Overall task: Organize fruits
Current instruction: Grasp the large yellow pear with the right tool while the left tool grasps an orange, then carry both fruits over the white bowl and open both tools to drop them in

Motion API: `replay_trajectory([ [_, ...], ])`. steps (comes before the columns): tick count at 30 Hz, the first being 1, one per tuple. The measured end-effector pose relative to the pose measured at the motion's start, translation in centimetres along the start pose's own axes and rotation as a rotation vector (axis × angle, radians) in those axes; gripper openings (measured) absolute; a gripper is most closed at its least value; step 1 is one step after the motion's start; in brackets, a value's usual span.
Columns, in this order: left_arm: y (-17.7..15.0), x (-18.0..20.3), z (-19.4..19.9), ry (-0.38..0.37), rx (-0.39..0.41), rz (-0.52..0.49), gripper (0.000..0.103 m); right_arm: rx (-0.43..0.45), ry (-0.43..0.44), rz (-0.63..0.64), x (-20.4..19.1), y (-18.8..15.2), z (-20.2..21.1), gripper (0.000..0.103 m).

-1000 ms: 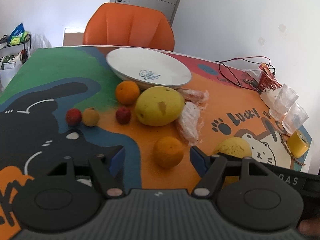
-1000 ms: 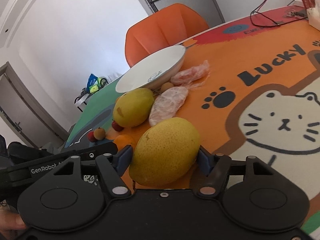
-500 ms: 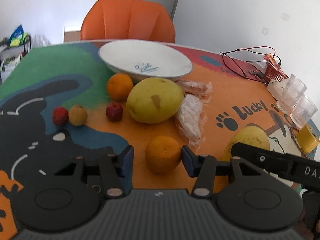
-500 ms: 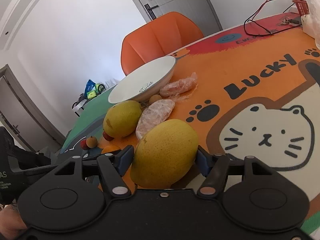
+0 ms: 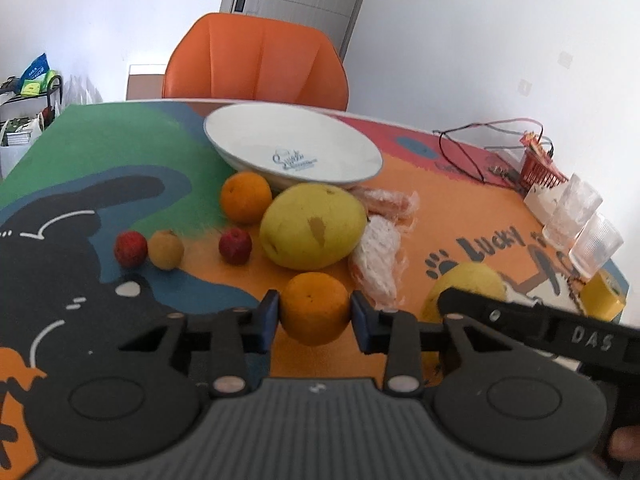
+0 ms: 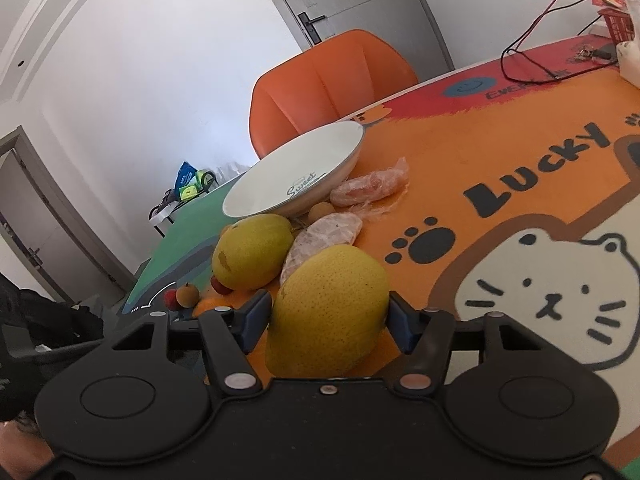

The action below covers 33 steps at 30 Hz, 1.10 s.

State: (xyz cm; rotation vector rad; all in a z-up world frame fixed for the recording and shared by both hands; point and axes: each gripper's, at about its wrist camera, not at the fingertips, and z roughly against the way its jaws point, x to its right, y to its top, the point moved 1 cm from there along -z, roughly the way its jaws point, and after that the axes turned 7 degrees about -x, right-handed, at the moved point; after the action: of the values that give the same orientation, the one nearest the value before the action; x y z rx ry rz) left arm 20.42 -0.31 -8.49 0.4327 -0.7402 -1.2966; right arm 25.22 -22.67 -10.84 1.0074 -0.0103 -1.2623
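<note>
So the left hand-held gripper (image 5: 314,316) has just been closing and now its blue pads pinch the near orange (image 5: 315,307) low over the tabletop (image 5: 448,200). The right hand-held gripper (image 6: 327,320) has been closing too, squeezing a big yellow pomelo (image 6: 328,312). The white bowl (image 5: 292,148) sits further back, with another pomelo (image 5: 312,232), a second orange (image 5: 246,197) and small red fruits in front of it.

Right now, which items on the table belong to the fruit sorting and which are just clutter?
Job: white ceramic bowl; orange between left gripper pads; big yellow pomelo in right gripper; second yellow pomelo; small red berries.
Clutter: clear ribbed cups; red wires; orange chair.
</note>
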Motion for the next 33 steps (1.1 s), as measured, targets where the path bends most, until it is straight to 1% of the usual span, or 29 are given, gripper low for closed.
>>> replay_trajectory([
  [5,0.9,-0.3,1.2,0.01,0.04,-0.004,0.036,0.024,0.018,0.006,-0.5,0.2,0.1,0.059],
  [14,3.2,-0.6,1.8,0.019,0.083,-0.037,0.036,0.048,0.015,0.032,-1.3,2.3,-0.2,0.059],
  [21,5.8,-0.7,2.3,0.029,0.108,-0.06,0.036,0.074,0.022,0.048,-2.0,4.8,-0.6,0.059],
  [33,11.1,-1.5,2.4,0.038,0.119,-0.047,0.036,0.096,0.046,0.062,-3.4,9.0,-1.5,0.059],
])
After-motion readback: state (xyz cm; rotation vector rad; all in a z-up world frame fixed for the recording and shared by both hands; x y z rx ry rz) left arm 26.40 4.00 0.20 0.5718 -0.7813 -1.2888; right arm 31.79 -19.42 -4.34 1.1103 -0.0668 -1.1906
